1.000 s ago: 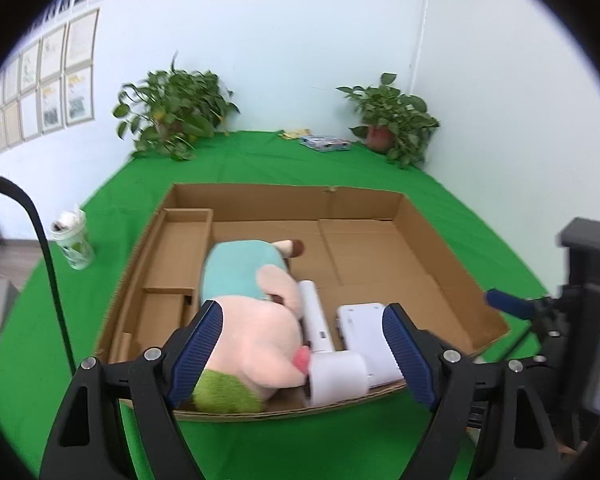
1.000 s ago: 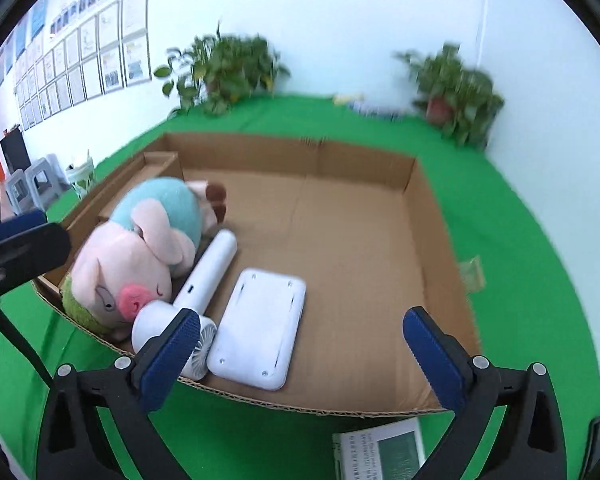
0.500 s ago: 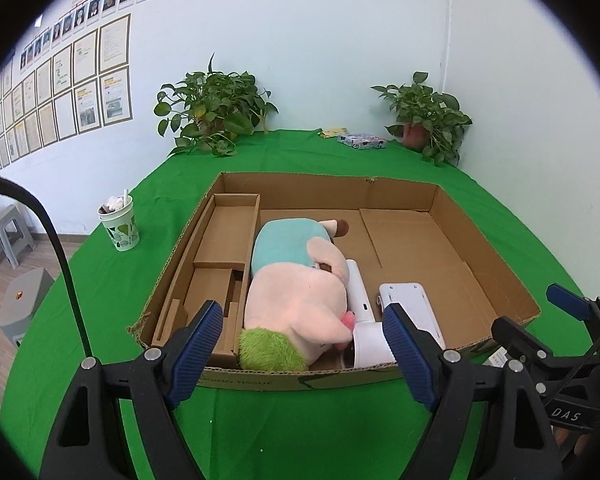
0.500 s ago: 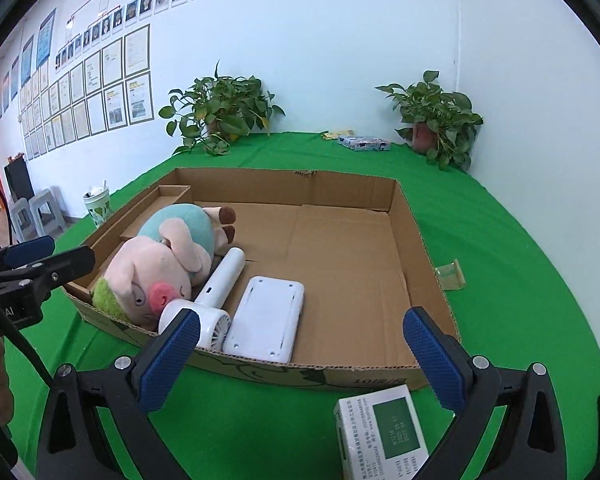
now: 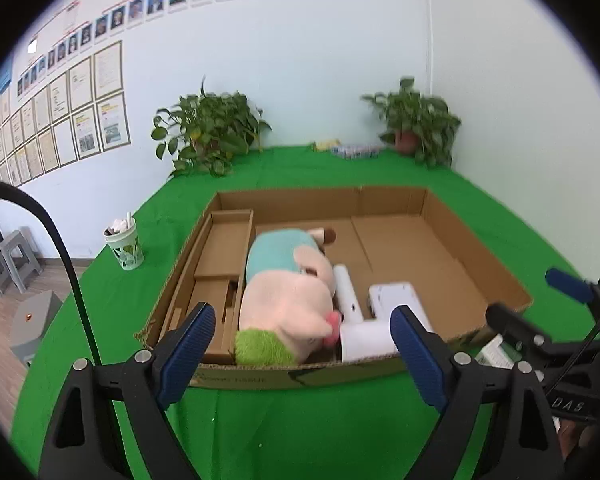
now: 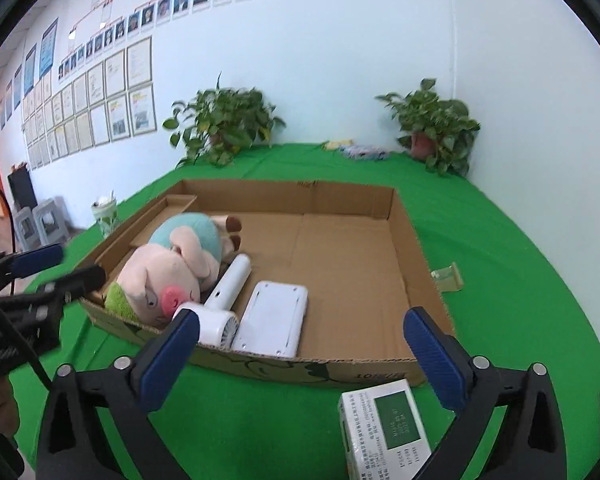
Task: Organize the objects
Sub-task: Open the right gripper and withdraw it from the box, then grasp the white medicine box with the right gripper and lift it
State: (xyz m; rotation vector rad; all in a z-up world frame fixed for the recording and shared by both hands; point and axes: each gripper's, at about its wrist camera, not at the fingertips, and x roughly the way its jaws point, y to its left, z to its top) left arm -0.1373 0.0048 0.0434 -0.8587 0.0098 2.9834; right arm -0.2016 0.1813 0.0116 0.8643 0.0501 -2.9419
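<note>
While both grippers hover short of the cardboard box (image 6: pixel 340 372), their fingers stand wide apart and empty — left gripper (image 5: pixel 300 344), right gripper (image 6: pixel 300 352). The box's near wall carries upside-down print I cannot read. Inside, a plush pig (image 6: pixel 168 276), white hand fan (image 6: pixel 224 304) and white flat device (image 6: pixel 272 316) crowd the near-left; the right half is bare cardboard. A small white carton (image 6: pixel 384 428) with a green label — dates too small to read surely — lies on the green tabletop (image 6: pixel 260 420) outside.
</note>
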